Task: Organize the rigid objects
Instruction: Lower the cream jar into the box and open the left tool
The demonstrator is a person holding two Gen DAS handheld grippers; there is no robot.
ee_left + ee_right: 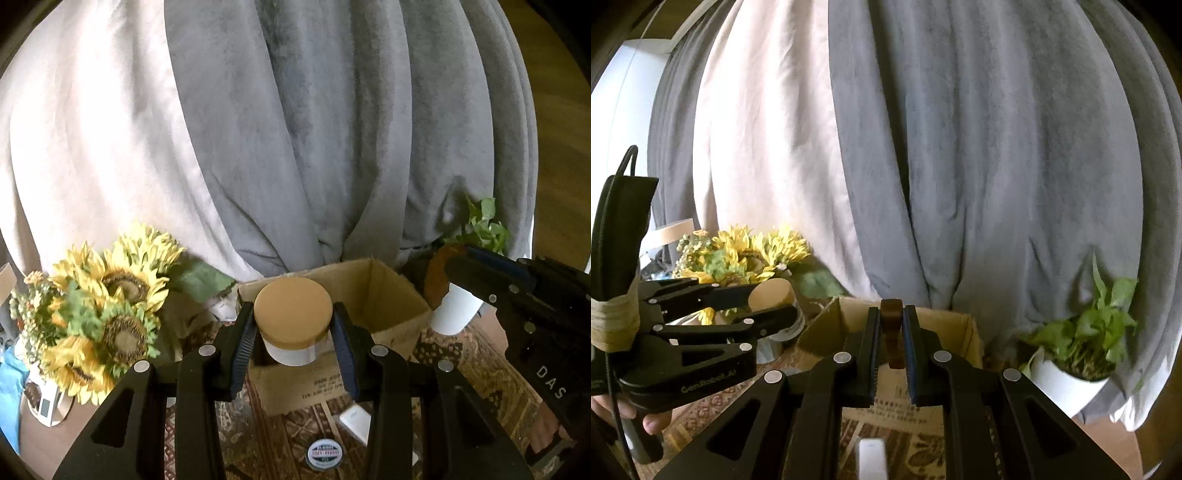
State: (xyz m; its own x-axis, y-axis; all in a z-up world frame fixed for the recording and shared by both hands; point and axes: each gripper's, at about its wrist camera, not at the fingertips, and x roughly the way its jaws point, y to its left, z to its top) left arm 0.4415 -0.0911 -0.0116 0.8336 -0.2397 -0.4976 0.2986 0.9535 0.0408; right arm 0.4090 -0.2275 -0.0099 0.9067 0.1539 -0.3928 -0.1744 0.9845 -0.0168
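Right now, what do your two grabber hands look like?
Both are black plastic with silver rivets and ribbed blue finger pads. The left gripper has white "GenRobot.AI" lettering, tan tape and a black cable behind it. The right gripper has white letters "DAS".

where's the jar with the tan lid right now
In the left wrist view the jar sits center frame, clamped between the left gripper fingers, held over the near left corner of the open cardboard box, with the sunflowers to its left.

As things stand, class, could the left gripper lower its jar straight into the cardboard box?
Probably yes. The left gripper holds the jar over the cardboard box, whose flaps stand open; nothing shows between them.
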